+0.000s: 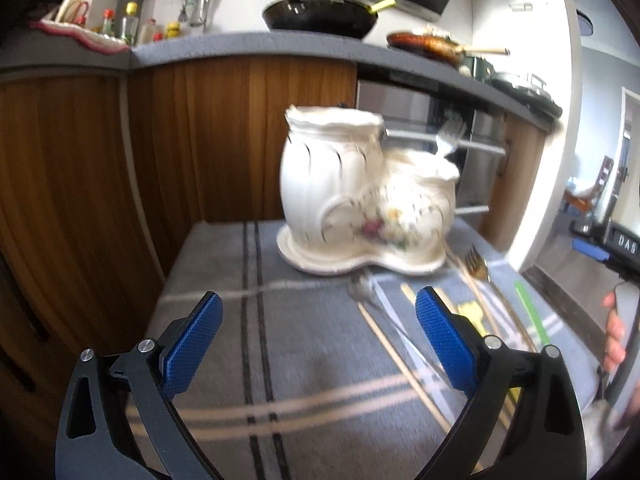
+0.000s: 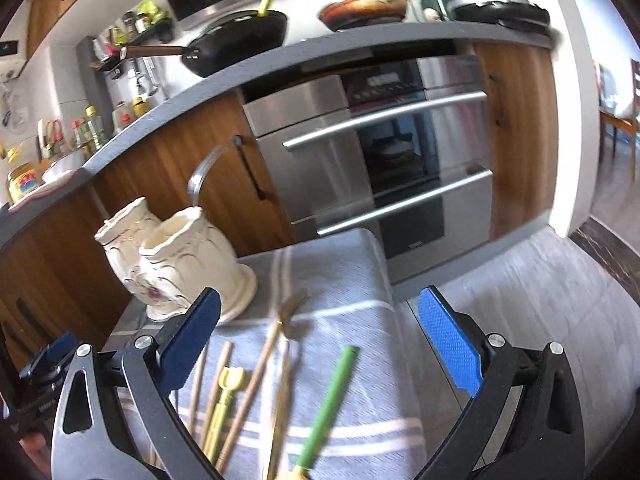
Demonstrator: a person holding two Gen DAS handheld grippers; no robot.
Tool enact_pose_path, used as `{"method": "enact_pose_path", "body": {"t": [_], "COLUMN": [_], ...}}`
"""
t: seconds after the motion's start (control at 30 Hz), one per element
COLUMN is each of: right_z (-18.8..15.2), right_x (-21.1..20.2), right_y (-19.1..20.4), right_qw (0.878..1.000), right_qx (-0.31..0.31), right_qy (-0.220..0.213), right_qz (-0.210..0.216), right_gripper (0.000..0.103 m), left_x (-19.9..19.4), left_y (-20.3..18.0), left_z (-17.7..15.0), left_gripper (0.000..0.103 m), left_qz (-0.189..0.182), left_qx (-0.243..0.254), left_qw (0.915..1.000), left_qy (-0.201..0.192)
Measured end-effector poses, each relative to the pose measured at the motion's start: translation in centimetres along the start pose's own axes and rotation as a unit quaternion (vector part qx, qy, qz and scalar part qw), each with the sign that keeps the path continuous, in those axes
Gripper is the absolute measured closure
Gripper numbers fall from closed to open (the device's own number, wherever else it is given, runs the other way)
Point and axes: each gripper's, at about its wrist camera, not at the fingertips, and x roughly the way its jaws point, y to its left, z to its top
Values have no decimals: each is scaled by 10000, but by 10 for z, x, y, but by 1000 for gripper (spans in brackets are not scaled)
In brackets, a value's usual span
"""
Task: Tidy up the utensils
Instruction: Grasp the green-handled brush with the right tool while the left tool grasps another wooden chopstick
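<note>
A white ceramic double utensil holder stands on a grey striped cloth; it also shows in the right wrist view. A silver fork stands in its smaller pot, seen too in the right wrist view. Loose utensils lie on the cloth: a silver fork, wooden chopsticks, a gold fork, a green-handled utensil and a yellow utensil. My left gripper is open and empty in front of the holder. My right gripper is open and empty above the loose utensils.
The cloth covers a small table in front of wooden cabinets and a steel oven. A counter above holds pans and bottles. The table's right edge drops to a grey floor.
</note>
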Motion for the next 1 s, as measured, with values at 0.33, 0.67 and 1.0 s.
{"method": "enact_pose_path", "body": {"t": [0.33,0.67,1.0], "right_z": [-27,-44,-54], "right_x": [6,11,21], "right_y": [2,10,20], "right_qw": [9967,9921,9860], "right_qx": [-474,-793,-905], "right_qy": [590,905,1394], "right_qz": [-309,-369,-110], "right_gripper": [5,16,54], "left_x": [26,32,32], "left_y": [-20,-31,-47], "left_z": [-18,-27,-34], "left_gripper": [7,9,46], "left_qz": [-100,-138,-398], "left_qx": [181,421,718], "left_qw": [9956,9897,9838], "left_qy": [916,1361,1591]}}
